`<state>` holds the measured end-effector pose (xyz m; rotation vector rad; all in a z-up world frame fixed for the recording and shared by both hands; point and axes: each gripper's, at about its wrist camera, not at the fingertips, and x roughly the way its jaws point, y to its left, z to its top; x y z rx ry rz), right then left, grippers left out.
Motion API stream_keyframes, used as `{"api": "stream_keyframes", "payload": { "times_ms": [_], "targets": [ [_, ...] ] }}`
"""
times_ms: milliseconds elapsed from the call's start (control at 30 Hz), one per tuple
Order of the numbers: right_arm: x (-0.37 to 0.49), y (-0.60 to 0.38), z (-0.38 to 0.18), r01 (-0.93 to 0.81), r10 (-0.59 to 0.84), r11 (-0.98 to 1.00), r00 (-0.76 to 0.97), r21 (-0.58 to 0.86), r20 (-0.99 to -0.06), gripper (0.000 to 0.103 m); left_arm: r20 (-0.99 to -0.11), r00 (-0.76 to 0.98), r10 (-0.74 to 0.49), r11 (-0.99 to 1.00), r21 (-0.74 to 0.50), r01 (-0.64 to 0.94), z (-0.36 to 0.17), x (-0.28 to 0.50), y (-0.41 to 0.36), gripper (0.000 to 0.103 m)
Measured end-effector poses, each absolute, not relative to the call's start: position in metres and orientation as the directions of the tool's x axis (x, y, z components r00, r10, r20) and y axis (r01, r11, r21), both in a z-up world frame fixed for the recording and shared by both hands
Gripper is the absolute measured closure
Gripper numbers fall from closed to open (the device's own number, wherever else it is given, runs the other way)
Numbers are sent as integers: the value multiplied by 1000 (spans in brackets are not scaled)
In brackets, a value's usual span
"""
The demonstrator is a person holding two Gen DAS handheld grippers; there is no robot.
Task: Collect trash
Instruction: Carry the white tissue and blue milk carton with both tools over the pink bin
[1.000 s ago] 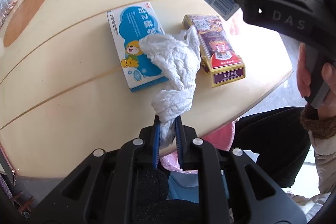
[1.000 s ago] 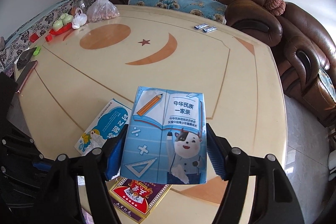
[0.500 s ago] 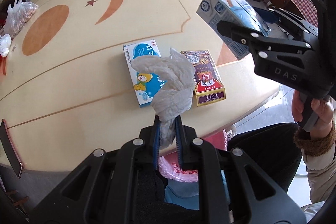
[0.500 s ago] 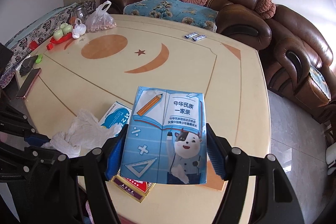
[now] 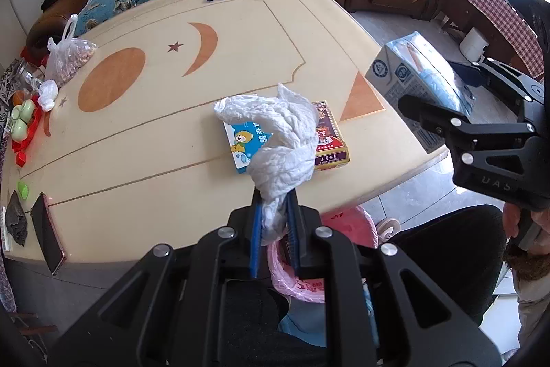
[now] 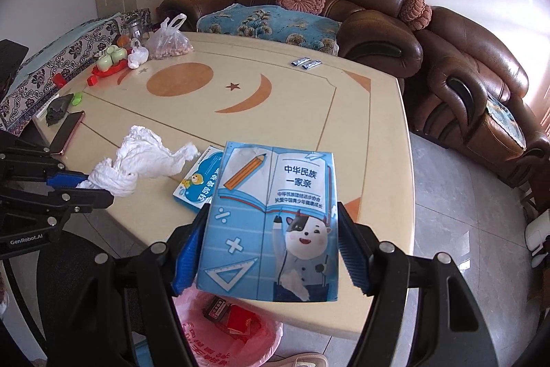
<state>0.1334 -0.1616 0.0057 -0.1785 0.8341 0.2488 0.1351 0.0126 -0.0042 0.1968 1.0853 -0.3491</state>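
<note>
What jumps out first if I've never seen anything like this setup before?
Two black hand-held tongs fill the foreground: the left tongs pinch a crumpled white tissue, and the right tongs clamp a blue cartoon carton. Both hang over the near edge of a cream table inlaid with an orange moon and star. Just below sits a pink-lined bin, and a brown leather sofa stands behind.

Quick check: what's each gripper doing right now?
Left gripper: shut on the crumpled white tissue.
Right gripper: shut on the blue illustrated carton.
</note>
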Motion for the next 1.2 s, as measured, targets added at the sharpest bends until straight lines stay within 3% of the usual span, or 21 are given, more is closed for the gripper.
{"api": "stream_keyframes", "payload": {
  "times_ms": [533, 1200],
  "targets": [
    [27, -147, 13, -303, 154, 950, 668, -77, -728, 36, -882, 429, -196, 918, -12, 396, -14, 70, 2, 89],
    [-5, -146, -30, -290, 169, 957, 608, -20, -776, 36, -917, 339, -211, 908, -55, 416, -63, 41, -3, 89]
  ]
}}
